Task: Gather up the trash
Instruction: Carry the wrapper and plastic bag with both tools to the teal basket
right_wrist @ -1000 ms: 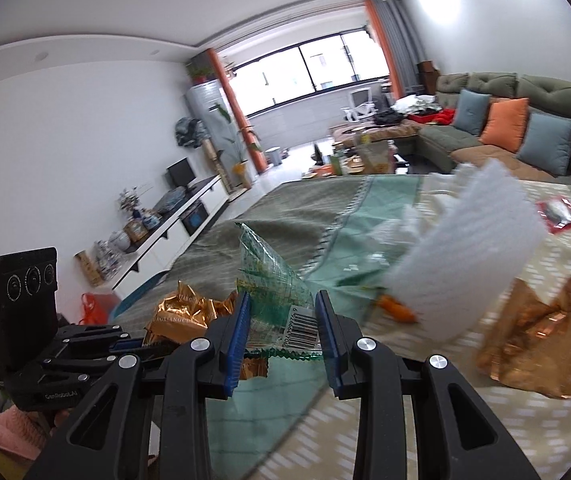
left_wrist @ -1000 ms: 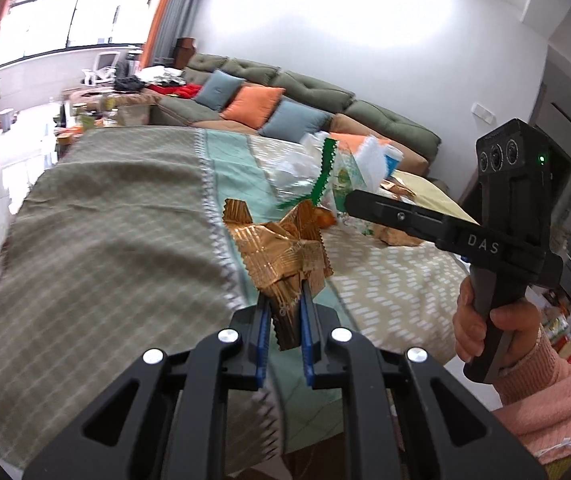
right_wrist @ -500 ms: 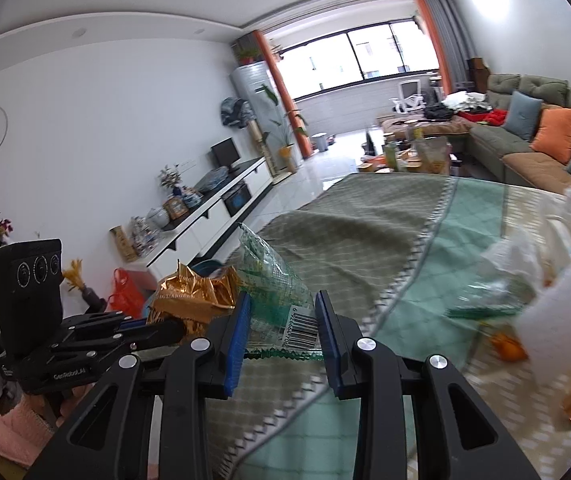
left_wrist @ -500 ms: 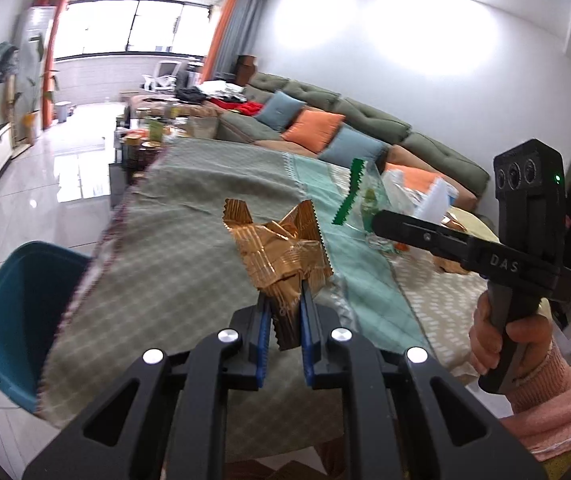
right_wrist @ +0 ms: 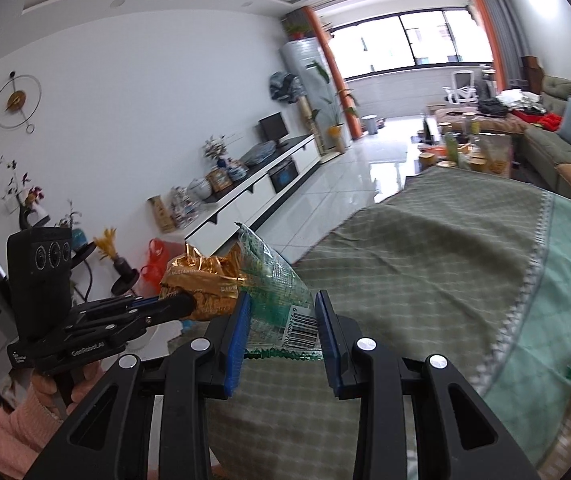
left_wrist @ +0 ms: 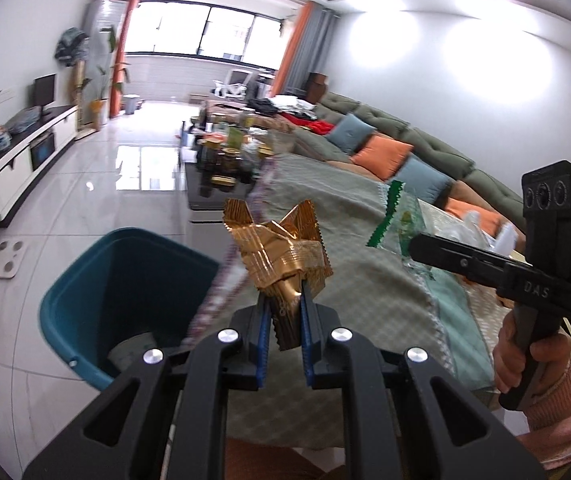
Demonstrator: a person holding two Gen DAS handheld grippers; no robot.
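Two claws, one gold wrapper [left_wrist: 281,256], one green-printed clear wrapper [right_wrist: 281,292], one teal bin [left_wrist: 85,280].

The wrapper [left_wrist: 281,256] is held up in the left claw [left_wrist: 282,340], above the table [left_wrist: 325,200] edge. The bin [left_wrist: 85,280] stands on the floor, left of the table and below the wrapper. The packet [right_wrist: 281,292] is held in the right claw [right_wrist: 283,344], just right of the wrapper. The sofa [left_wrist: 425,144] lies behind the table.
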